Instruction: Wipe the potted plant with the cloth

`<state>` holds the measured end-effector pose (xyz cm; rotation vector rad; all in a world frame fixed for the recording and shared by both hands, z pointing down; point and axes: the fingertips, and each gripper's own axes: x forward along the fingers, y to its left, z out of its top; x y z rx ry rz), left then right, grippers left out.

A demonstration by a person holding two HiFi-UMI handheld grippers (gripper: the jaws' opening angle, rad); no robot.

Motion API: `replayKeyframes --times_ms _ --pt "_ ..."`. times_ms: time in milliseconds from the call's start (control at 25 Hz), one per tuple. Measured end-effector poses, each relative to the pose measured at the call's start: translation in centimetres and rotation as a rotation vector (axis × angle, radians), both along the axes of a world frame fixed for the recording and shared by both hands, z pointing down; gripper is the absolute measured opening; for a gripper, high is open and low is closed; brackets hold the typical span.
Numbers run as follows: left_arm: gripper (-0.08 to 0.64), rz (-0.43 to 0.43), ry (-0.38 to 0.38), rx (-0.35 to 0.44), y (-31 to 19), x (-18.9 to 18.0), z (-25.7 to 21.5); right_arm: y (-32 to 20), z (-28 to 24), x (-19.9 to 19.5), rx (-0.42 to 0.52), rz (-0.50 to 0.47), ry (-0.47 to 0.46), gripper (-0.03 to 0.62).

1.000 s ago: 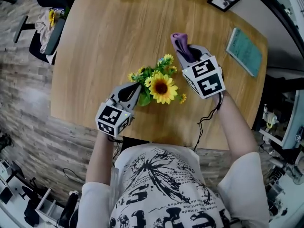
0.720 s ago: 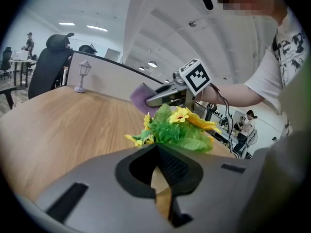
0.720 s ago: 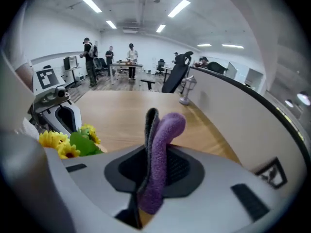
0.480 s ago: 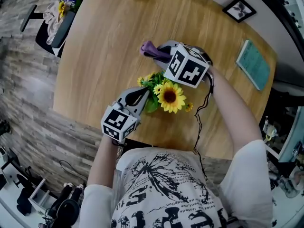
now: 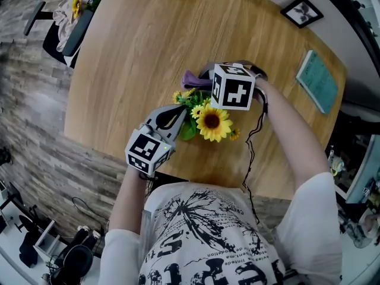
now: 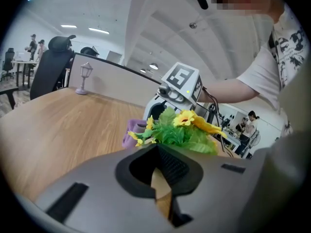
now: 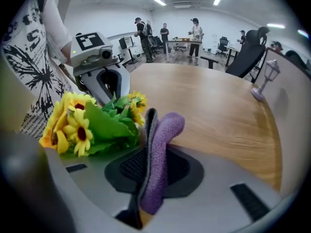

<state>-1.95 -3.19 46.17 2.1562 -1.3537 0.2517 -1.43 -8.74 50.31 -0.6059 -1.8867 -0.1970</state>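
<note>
The right tongs (image 7: 148, 152) are grasping the purple cloth (image 7: 163, 130), holding it just beside the potted plant (image 5: 205, 114) for wiping. The left tongs (image 6: 158, 154), clenched tight, are seemingly steadying it on the surface (image 5: 136, 52).

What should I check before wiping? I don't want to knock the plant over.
1. Grip: right gripper shut on the cloth: ok.
2. Free cloth end protruding for wiping: ok.
3. Cloth beside the plant leaves: ok; contact, cannot tell.
4. Support: left gripper shut at the foliage; hold on plant, cannot tell.
5. Upright pot: cannot tell, hidden under flowers.
</note>
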Motion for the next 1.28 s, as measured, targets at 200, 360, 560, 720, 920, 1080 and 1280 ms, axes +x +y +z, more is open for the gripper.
replayKeyframes --times_ms 200,360,560,720,920,1080,1280 --pt "0.003 -0.003 -0.005 0.004 -0.2 -0.1 -0.1 0.6 0.0 0.5 -0.032 -0.007 0.009 0.072" --pt "0.003 -0.009 0.004 0.001 -0.2 -0.3 0.1 0.8 0.3 0.9 -0.031 -0.01 0.036 0.072" --pt "0.002 -0.016 0.001 0.014 -0.3 -0.2 0.2 1.0 0.6 2.7 -0.033 -0.032 0.084 0.072" --pt "0.002 -0.016 -0.005 0.017 -0.4 -0.2 0.2 1.0 0.6 3.8 -0.048 -0.014 0.096 0.072" --pt "0.002 -0.013 -0.005 0.026 -0.6 -0.2 0.1 1.1 0.7 5.4 -0.074 0.037 0.142 0.072" --pt "0.003 -0.022 -0.013 0.029 -0.3 -0.3 0.2 1.6 0.8 6.9 -0.063 0.038 0.151 0.072" --pt "0.003 -0.039 -0.027 0.037 -0.2 -0.3 0.2 2.6 0.7 9.0 -0.088 0.064 0.173 0.072"
